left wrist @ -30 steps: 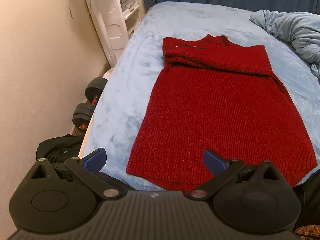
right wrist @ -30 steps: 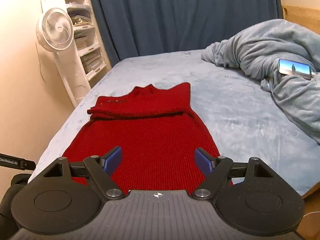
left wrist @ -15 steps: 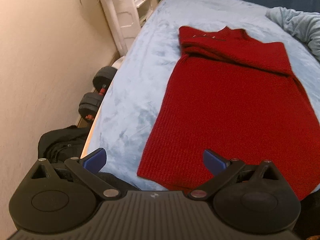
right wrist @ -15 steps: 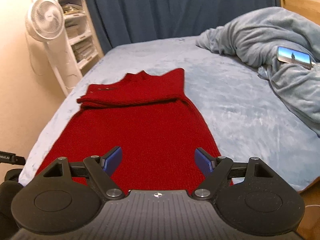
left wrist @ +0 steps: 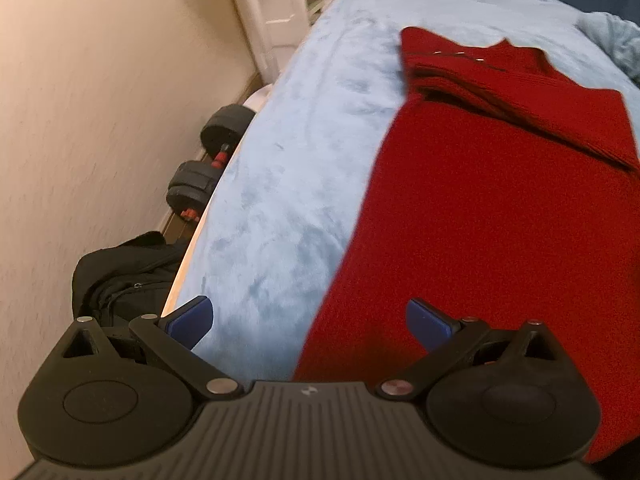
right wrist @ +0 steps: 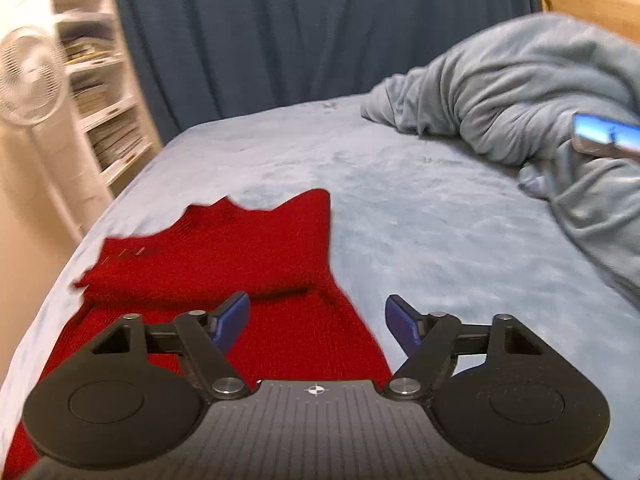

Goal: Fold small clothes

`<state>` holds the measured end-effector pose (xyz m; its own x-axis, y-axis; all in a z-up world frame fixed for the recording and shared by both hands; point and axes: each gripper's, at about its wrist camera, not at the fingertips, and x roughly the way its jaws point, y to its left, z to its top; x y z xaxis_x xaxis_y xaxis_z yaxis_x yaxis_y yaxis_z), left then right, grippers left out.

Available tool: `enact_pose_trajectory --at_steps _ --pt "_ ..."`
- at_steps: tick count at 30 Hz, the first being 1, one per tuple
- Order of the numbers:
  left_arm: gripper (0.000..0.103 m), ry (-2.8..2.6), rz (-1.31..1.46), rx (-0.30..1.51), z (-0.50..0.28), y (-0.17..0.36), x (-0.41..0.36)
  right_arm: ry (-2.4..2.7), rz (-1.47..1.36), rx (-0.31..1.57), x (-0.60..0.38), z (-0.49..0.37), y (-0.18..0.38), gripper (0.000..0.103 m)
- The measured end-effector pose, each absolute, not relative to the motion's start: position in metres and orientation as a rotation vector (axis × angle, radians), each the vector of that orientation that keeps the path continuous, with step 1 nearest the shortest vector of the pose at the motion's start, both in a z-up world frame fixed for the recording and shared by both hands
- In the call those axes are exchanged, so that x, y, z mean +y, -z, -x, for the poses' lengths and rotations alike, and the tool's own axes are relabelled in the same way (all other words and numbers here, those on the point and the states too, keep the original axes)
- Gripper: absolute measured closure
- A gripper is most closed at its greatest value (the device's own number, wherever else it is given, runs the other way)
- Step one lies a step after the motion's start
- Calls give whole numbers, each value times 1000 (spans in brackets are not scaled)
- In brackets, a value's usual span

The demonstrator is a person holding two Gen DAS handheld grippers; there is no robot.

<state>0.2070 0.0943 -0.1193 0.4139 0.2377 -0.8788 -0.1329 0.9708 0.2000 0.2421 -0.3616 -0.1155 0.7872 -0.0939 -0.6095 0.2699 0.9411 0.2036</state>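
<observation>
A red knit sweater (left wrist: 488, 208) lies flat on the light blue bed (left wrist: 288, 168), sleeves folded across its chest near the collar. My left gripper (left wrist: 310, 320) hangs open over the sweater's lower left edge, one blue pad over the bedsheet, the other over the knit. In the right wrist view the sweater (right wrist: 256, 256) fills the lower left. My right gripper (right wrist: 318, 322) straddles its right side edge below the folded sleeve; its jaws are closing, and the pads do not press on any cloth.
A rumpled blue blanket (right wrist: 520, 96) with a lit phone (right wrist: 604, 138) is heaped on the bed's right side. Black dumbbells (left wrist: 208, 160) and a black bag (left wrist: 124, 276) lie on the floor along the wall. White shelves (right wrist: 96, 92), a fan (right wrist: 28, 76) and a dark curtain (right wrist: 304, 28) stand behind.
Both grippers have moved forward and lower over the sweater. The left one slid toward the bed's left edge; the right one advanced up the sweater's right side, and its jaws have narrowed slightly.
</observation>
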Motion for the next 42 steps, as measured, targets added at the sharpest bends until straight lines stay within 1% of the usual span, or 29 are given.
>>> enact_pose_trajectory --at_steps 5,9,10,11,12,13,16,19,20,21,23,24,27,29,31,33,35,36,38,40,42 --pt "0 -273 -101 1137 -242 131 98 252 -299 733 -372 -360 161 35" --pt "0 -274 -118 1158 -261 141 94 271 -320 819 -375 -414 198 35" --pt "0 -272 -125 1161 -263 143 93 267 -319 836 -377 -421 205 39" --pt "0 -270 -133 1165 -266 146 92 249 -325 853 -380 -427 211 50" --pt "0 -273 -140 1171 -268 149 91 222 -346 855 -384 -428 214 76" --pt "0 -275 -144 1176 -270 152 91 214 -355 840 -390 -425 214 84" --pt "0 -278 -139 1185 -274 158 91 203 -422 781 -413 -413 212 87" --pt "0 -277 -159 1197 -277 163 89 250 -460 787 -425 -409 221 89" --pt "0 -278 -161 1195 -277 163 88 243 -462 788 -423 -409 223 88" --pt "0 -276 -161 1191 -276 163 87 240 -455 798 -420 -410 222 83" --pt "0 -268 -167 1179 -275 161 86 261 -497 848 -420 -409 218 55" --pt "0 -261 -172 1162 -274 160 86 283 -534 880 -422 -403 214 36" --pt "0 -225 -187 1106 -272 162 92 234 -581 868 -423 -357 198 36" --pt "0 -162 -181 1070 -271 164 97 193 -531 881 -418 -312 190 32" --pt "0 -65 -191 1050 -270 171 101 190 -453 908 -415 -267 190 21" --pt "0 28 -225 1043 -269 181 100 214 -356 960 -417 -221 199 21" --pt "0 111 -230 1101 -271 196 100 218 -342 1039 -421 -193 213 20" --pt "0 129 -203 1124 -272 204 104 191 -388 1086 -424 -180 222 19" --pt "0 125 -110 1147 -274 207 114 152 -388 1054 -419 -159 220 18" --pt "0 149 4 1203 -275 207 125 114 -426 1097 -412 -153 218 18" --pt "0 227 32 1241 -269 206 125 44 -453 1142 -401 -148 215 18"
